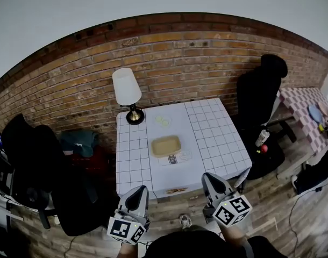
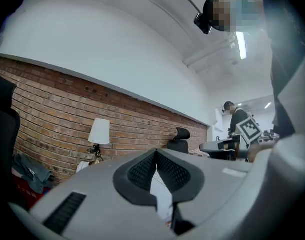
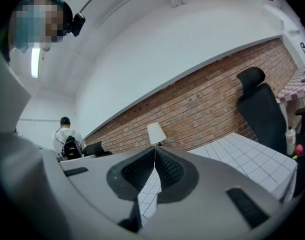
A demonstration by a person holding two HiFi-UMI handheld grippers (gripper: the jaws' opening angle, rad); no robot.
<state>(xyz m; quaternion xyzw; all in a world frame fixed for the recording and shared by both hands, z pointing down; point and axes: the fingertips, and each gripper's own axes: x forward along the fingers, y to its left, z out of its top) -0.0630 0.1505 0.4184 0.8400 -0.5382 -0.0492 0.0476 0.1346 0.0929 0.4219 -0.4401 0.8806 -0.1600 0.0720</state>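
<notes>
Both tools idle, short of the desk (image 1: 207,138), nothing in hand.

- Left tool (image 1: 136,195): jaws closed tip to tip, nothing between the pads. The left gripper view confirms this (image 2: 156,151); only the desk cloth shows through the gap below the tips.
- Right tool (image 3: 155,148): same, tips together and empty. In the head view (image 1: 212,181) it hangs just off the desk's near edge.
- Nearest thing: a small brown item (image 1: 177,190) at the desk's front edge, between the two tools. Too small to tell what it is.
- Tan tray (image 1: 166,145): mid-desk, looks empty, well apart from both tools. A flat printed packet (image 1: 175,158) touches its near side.

Step, as I read it: a hover ahead of any reach, no contact with anything. Picking up either item would call for opening the jaws first, then moving forward and down over the desk edge.

Counts:
- 2 tools
- 1 desk
- 1 tray
- 1 packet
- 1 brown item
- 1 table lamp (image 1: 127,93), back left corner of the desk
- 2 pale discs (image 1: 163,121), side by side behind the tray
- 1 black office chair (image 1: 258,95), right of the desk
- 1 bottle (image 1: 262,137) with 1 red ball (image 1: 264,148) just below it
</notes>
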